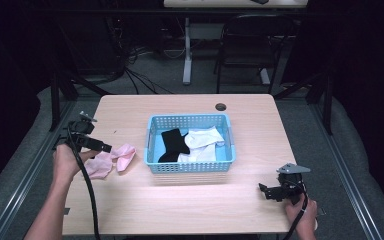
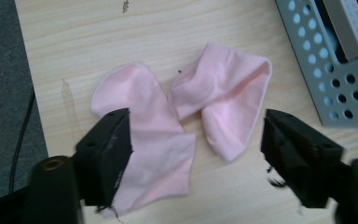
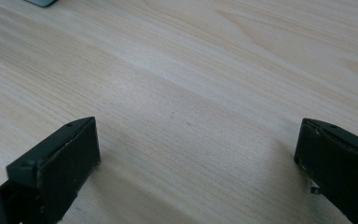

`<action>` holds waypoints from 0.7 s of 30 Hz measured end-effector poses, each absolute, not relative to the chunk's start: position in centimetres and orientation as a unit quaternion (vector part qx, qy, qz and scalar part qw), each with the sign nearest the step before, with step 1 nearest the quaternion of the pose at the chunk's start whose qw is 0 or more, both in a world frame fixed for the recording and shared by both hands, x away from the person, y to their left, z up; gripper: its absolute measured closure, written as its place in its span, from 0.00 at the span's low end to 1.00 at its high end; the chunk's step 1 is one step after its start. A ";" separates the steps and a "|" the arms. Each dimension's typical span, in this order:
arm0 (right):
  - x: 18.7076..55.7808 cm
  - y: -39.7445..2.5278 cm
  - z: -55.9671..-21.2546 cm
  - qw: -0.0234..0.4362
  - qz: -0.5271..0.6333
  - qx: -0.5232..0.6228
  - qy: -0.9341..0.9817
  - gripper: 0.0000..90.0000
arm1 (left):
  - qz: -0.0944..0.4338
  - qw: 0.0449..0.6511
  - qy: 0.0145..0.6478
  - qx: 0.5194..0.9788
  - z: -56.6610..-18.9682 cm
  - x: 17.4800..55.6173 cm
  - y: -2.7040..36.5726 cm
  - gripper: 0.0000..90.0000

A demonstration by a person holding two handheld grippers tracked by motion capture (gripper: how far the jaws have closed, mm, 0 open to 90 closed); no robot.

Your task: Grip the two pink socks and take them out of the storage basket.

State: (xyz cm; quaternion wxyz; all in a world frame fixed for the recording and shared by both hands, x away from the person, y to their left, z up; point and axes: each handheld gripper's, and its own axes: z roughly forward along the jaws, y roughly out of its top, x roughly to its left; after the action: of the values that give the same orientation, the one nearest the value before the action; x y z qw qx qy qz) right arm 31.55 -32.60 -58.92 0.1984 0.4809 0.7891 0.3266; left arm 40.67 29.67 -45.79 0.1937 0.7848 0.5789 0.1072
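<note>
My left tongs [image 2: 196, 140] gape wide over crumpled soft pink socks [image 2: 182, 126], gripping nothing. My right tongs [image 3: 196, 158] equally wide over bare woodgrain desk [image 3: 191, 70].

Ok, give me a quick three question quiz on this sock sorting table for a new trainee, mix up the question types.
1. True or false: the pink socks already lie inside the blue basket.
2. Which tool hangs over bare tabletop? A) left tool B) right tool
3. Fill in: the basket holds a white sock and a ____ sock.

Key: 1 false, they lie on the table left of it. 2 B. 3 black.
</note>
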 end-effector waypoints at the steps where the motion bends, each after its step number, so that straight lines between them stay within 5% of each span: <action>1: 31.5 -32.6 -58.9 0.198 0.327 0.481 0.789 0.00 | 0.109 0.196 0.576 0.786 -45.9 40.2 29.6 0.19; 9: 31.5 -32.6 -58.9 0.198 0.327 0.481 0.789 0.00 | 0.122 0.193 0.564 0.794 -47.9 35.7 29.8 0.00; 21: 31.5 -32.6 -59.0 0.199 0.329 0.482 0.787 0.00 | 0.118 0.217 0.561 0.790 -53.4 31.8 29.6 0.00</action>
State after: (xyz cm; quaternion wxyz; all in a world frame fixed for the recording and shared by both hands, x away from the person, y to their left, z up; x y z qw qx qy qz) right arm 31.55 -32.57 -58.96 0.1988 0.4823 0.7872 0.3290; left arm 31.79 29.62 -53.42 0.2170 0.7904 0.5606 0.1179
